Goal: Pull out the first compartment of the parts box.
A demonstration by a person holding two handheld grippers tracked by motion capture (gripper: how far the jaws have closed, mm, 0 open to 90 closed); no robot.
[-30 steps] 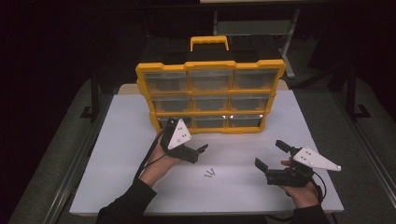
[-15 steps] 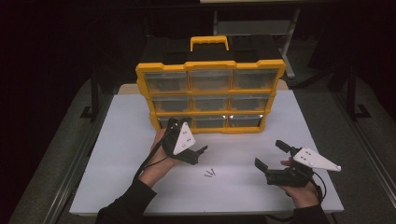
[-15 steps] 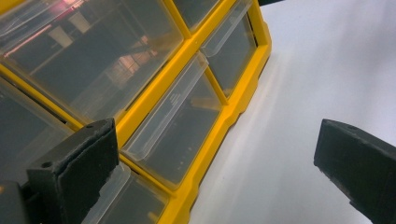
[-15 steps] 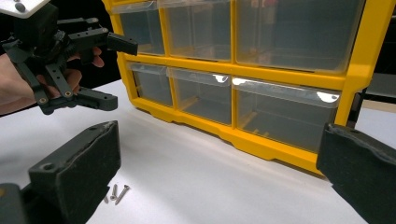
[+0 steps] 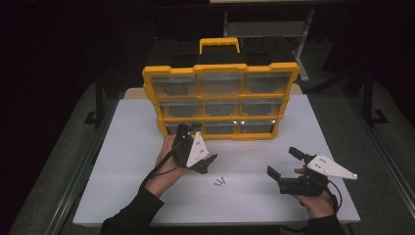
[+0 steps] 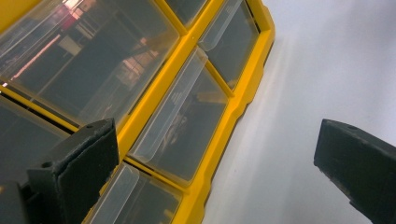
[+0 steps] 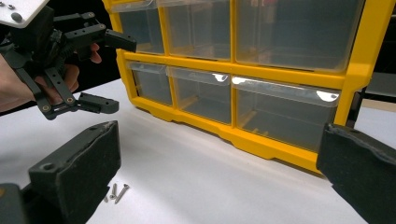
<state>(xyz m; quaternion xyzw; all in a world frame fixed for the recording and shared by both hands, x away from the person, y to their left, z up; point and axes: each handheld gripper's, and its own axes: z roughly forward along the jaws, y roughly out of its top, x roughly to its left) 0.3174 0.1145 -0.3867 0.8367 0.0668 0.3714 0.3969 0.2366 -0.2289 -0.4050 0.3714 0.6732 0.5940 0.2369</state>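
A yellow organizer (image 5: 220,68) with clear drawers stands upright on the white table (image 5: 122,147). My left gripper (image 5: 198,144) is open right in front of its bottom-left drawer (image 5: 173,128), upper jaw close to the drawer face. In the left gripper view, that gripper (image 6: 215,140) looks slantwise at the organizer's drawers (image 6: 182,121), nothing between the jaws. My right gripper (image 5: 283,161) is open low over the table at the front right, aimed at the organizer. In the right gripper view, the gripper (image 7: 219,140) frames the bottom drawer row (image 7: 275,112), with the left gripper (image 7: 114,72) off to the left.
Three small screws (image 5: 220,182) lie loose on the table between the two hands, seen again as screws (image 7: 116,191) by the right gripper's left jaw. A yellow carry handle (image 5: 219,45) tops the organizer. Dark floor and table frames surround the table.
The left gripper has edged slightly to the right and turned a little in front of the bottom-left drawer. The right gripper and the screws have stayed put.
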